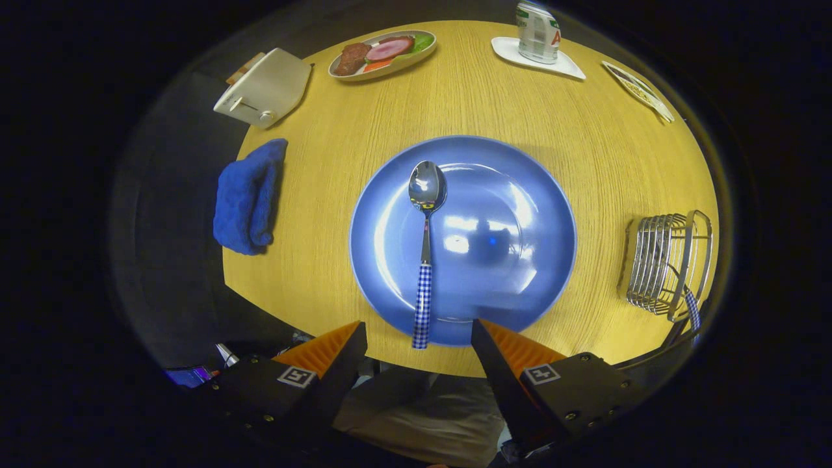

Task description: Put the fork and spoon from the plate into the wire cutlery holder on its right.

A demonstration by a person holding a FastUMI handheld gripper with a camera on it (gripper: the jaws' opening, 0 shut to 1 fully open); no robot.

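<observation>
A blue plate (513, 195) lies in the middle of the round wooden table (494, 97). On its left half rests a spoon (425, 247) with a shiny bowl pointing away and a blue-checked handle that overhangs the near rim. To the plate's right stands the wire cutlery holder (663, 263), with a blue-checked handle (693, 312) sticking out of its near side. My gripper (419, 328) is open above the near edge of the plate, and the end of the spoon's handle lies between the fingertips without touching either.
A folded blue cloth (249, 196) lies left of the plate. At the far side are a white toaster (265, 88), a dish of food (382, 53), a can on a white coaster (537, 29) and a small patterned dish (638, 90). A person's lap shows below the table edge.
</observation>
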